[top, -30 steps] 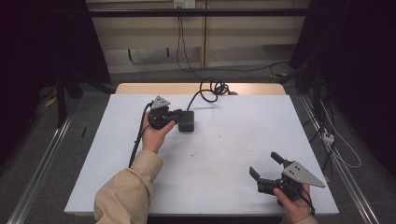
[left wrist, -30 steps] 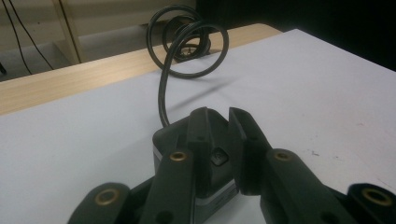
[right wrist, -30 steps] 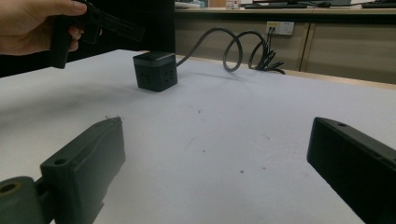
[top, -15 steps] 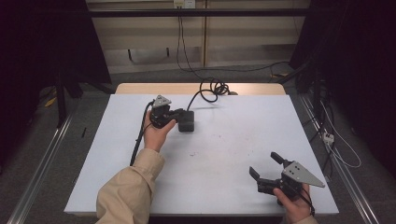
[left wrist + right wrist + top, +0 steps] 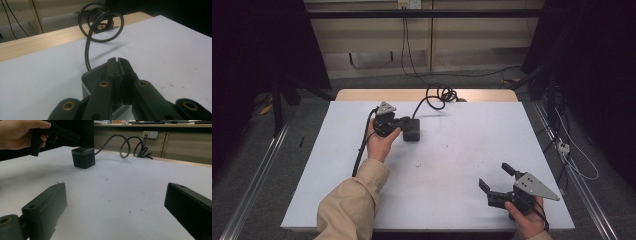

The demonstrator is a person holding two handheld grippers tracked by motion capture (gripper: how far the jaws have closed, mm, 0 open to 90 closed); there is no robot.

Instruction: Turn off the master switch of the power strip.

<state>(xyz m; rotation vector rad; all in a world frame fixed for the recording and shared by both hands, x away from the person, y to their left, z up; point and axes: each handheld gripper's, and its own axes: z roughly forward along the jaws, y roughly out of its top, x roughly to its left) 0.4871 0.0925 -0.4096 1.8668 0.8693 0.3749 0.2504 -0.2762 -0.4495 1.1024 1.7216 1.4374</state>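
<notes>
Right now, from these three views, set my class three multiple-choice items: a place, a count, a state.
1. Where is the black cube-shaped power socket?
A. on the table's far half, by the left gripper
B. beside the right gripper
C. on the floor

2. How many cables leave the socket?
A. none
B. one
C. three

3. How do the right gripper's jaws stand?
A. shut
B. open and empty
C. shut on the socket

Key:
1. A: it sits under the left gripper, whose jaws have just been closing with nothing between them.
2. B: there is a single black coiled cable.
3. B: a wide gap shows over the bare white table.
</notes>
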